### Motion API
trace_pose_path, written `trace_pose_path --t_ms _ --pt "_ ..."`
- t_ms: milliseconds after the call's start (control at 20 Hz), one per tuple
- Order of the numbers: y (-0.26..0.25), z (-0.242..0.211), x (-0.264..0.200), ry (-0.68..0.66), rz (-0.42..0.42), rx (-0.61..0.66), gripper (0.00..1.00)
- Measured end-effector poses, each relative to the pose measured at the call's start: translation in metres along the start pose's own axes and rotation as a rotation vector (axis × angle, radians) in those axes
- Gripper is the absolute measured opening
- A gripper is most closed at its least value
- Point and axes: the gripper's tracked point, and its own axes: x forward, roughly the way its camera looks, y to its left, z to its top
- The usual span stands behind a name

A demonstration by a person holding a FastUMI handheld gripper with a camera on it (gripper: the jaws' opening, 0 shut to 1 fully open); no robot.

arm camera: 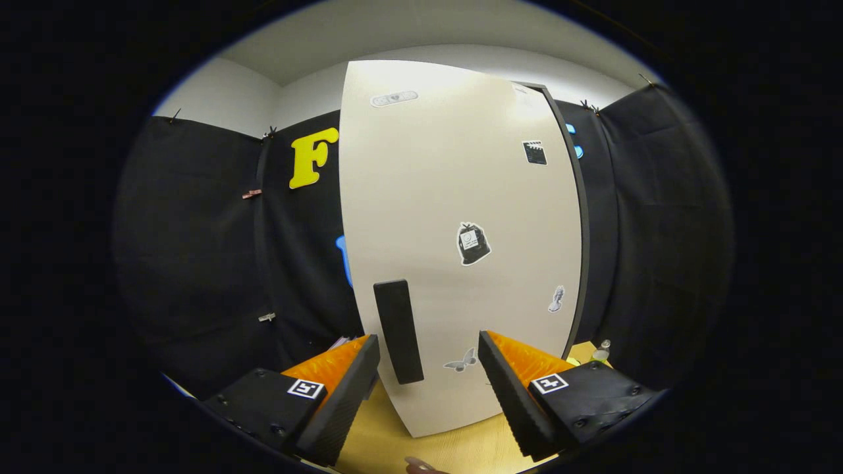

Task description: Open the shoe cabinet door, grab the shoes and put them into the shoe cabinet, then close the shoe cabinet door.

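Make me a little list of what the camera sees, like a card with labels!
place: a booth with black cloth walls and a wooden floor
main thing: a tall white cabinet door, closed
handle: a black upright bar low on the door's left side
decorations: stickers, including a butterfly and a black bag
tongs: open, holding nothing, fingers on either side of the handle's lower end, not pressing it
extra: a small bottle beyond the right finger
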Motion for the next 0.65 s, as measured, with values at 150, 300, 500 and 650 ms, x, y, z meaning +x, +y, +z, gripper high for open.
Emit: trace_pose_path --t_ms 150,300,500,650 --pt "0.002 0.002 0.002 -0.006 -0.012 -0.018 0.98" --pt "0.005 0.004 0.002 -0.01 -0.017 -0.041 0.98" --pt "0.01 0.004 0.003 -0.008 -0.015 -0.059 0.98" --pt "0.012 0.004 0.003 -0.009 -0.011 -0.061 0.98"
